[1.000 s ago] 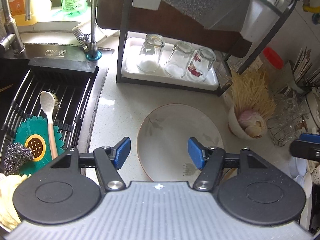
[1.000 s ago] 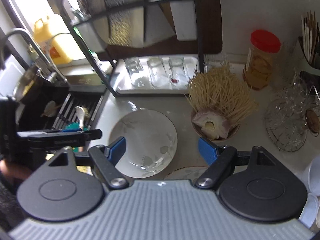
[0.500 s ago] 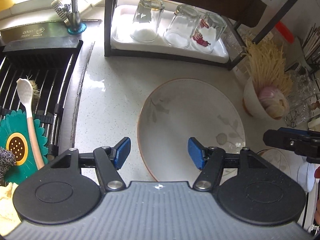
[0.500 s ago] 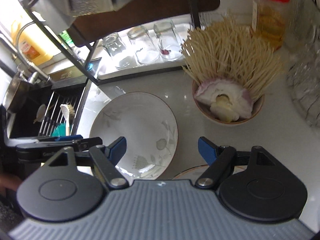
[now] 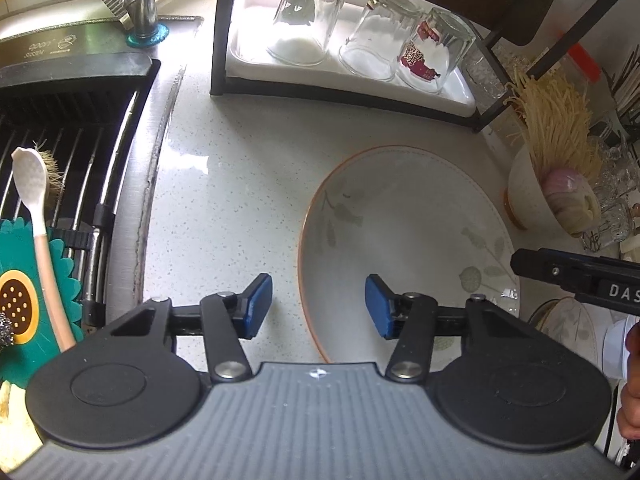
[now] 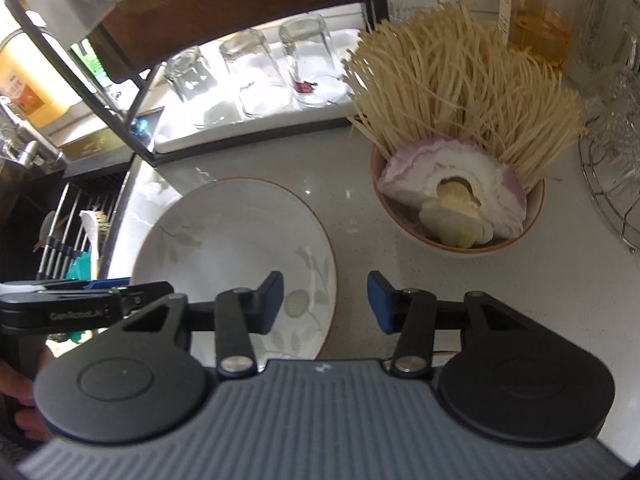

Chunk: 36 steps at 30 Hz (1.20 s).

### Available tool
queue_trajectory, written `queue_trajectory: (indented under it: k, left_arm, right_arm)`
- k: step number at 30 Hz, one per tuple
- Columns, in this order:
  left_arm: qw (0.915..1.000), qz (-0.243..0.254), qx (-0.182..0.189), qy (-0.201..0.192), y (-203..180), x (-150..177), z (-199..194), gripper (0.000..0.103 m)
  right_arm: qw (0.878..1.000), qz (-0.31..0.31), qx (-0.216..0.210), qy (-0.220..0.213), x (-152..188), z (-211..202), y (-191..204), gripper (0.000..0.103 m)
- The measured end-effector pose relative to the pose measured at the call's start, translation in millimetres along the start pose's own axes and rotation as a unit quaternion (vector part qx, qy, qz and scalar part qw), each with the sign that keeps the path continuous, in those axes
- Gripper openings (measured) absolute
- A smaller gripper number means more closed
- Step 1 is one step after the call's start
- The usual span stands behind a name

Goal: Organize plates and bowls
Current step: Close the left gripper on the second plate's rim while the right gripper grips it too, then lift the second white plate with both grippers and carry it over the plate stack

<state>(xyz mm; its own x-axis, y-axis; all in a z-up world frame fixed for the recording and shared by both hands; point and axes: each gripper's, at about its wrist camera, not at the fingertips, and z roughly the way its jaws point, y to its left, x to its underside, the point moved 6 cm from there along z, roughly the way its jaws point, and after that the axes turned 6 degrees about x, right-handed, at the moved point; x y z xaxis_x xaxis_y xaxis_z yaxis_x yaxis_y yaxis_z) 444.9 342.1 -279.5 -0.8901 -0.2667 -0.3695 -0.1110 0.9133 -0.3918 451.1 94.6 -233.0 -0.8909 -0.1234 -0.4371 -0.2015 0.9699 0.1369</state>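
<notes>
Left gripper: the left gripper (image 5: 318, 306) is hanging wide open with nothing between its blue pads, straddling the left rim of the plate (image 5: 404, 240) — one pad over bare surface (image 5: 232, 184), the other over the plate's basin.
Right gripper: the right gripper (image 6: 325, 302) is also gaping and holding nothing; its left pad is sitting over the plate (image 6: 236, 256), its right pad over the surface beyond the plate's right rim.
Plate: it is lying flat on the surface, between the sink rack (image 5: 76, 152) and the bowl (image 6: 460, 236) of noodles and onion, in front of the tray of upturned glasses (image 5: 372, 36).
Hidden: both gripper bodies are covering the plate's near edge; whether either pad is touching the plate cannot be told.
Cut off: a second, smaller plate (image 5: 568, 330) is peeking out at the lower right of the left view — mostly masked by the other gripper's arm.
</notes>
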Motion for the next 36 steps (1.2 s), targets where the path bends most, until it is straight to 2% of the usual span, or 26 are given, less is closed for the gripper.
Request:
queue_trajectory:
  k: [3, 9, 11, 14, 20, 23, 30, 36]
  left_arm:
    - [1.0, -0.003, 0.004, 0.002, 1, 0, 4, 0.048]
    - [0.9999, -0.004, 0.01, -0.008, 2, -5, 5, 0.039]
    - [0.9999, 0.0, 0.012, -0.009, 3, -6, 6, 0.037]
    - [0.9994, -0.012, 0.033, -0.004, 5, -8, 8, 0.033]
    - [0.9992, 0.001, 0.041, -0.001, 1, -8, 10, 0.029]
    - [0.9992, 0.005, 0.039, -0.002, 3, -9, 10, 0.02]
    - [0.999, 0.008, 0.043, -0.001, 5, -9, 5, 0.019]
    - [0.9984, -0.006, 0.055, -0.01, 5, -13, -14, 0.019]
  right_arm:
    - [1.0, 0.003, 0.003, 0.009, 4, 7, -1, 0.04]
    - [1.0, -0.009, 0.008, 0.011, 4, 15, 5, 0.036]
    - [1.0, -0.012, 0.009, 0.015, 3, 20, 7, 0.031]
    - [0.999, -0.024, 0.01, 0.02, 3, 23, 12, 0.024]
    - [1.0, -0.017, 0.014, 0.021, 2, 26, 12, 0.024]
    - [1.0, -0.013, 0.016, 0.019, 3, 28, 13, 0.024]
    - [1.0, 0.017, 0.003, 0.018, 6, 23, 8, 0.024]
    - [1.0, 0.027, -0.004, 0.0, 4, -1, 11, 0.024]
